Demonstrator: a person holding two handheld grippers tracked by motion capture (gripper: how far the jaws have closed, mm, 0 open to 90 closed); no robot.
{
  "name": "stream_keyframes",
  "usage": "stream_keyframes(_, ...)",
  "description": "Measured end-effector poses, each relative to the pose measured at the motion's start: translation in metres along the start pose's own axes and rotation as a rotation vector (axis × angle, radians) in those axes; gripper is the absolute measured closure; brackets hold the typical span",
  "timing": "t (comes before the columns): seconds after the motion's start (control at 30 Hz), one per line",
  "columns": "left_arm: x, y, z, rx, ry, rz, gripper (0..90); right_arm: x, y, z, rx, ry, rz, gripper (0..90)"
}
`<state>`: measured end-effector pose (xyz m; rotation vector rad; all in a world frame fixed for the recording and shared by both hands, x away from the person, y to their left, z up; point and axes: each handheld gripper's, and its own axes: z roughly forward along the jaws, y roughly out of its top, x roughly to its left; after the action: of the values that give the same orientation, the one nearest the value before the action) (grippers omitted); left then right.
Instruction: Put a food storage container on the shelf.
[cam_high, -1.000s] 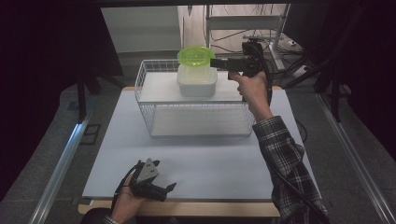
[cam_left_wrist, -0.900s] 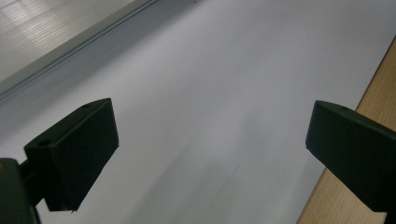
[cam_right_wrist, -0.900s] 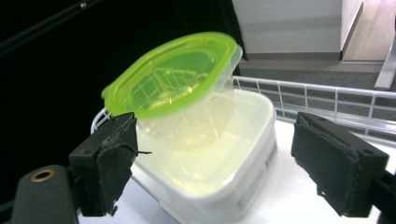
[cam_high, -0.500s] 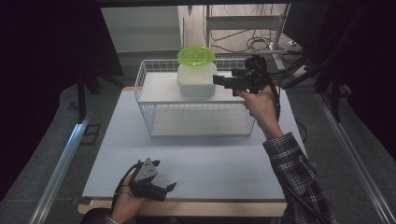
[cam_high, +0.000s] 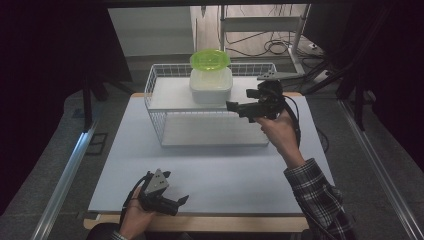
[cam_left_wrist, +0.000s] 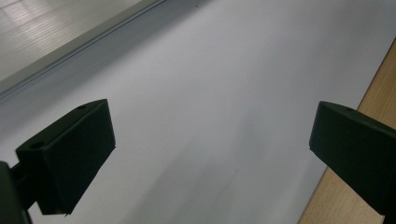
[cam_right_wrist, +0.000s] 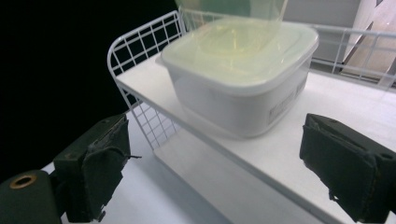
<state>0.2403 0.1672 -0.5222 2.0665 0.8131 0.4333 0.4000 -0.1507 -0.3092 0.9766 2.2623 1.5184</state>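
Bowl (cam_high: 210, 59), green, now sits on the lidded box (cam_high: 210, 86) on the rack's (cam_high: 155, 107) upper shelf. Near edge of bench (cam_high: 225, 172): left tongs (cam_high: 183, 199) released, idle. Farther out: right tongs (cam_high: 231, 105) have just opened, nothing between them, and dropped back from the bowl. Placement looks done.

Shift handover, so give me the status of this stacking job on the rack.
Done: the green bowl sits on the lidded white container on the wire rack's upper shelf. In hand: nothing; the right claw, just opened and empty, is beside the container. The left claw rests open on the table. Left: apparently just withdrawing.
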Motion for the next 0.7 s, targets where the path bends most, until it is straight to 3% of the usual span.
stream_keyframes(0.33,-0.001,0.0,0.0,-0.005,0.002,0.004,1.0,0.006,-0.023,0.004,0.018,0.011,-0.033,7.8)
stream_keyframes(0.7,-0.001,0.0,0.0,0.004,0.007,0.015,1.2,0.008,-0.05,0.008,0.031,0.025,-0.036,6.7)
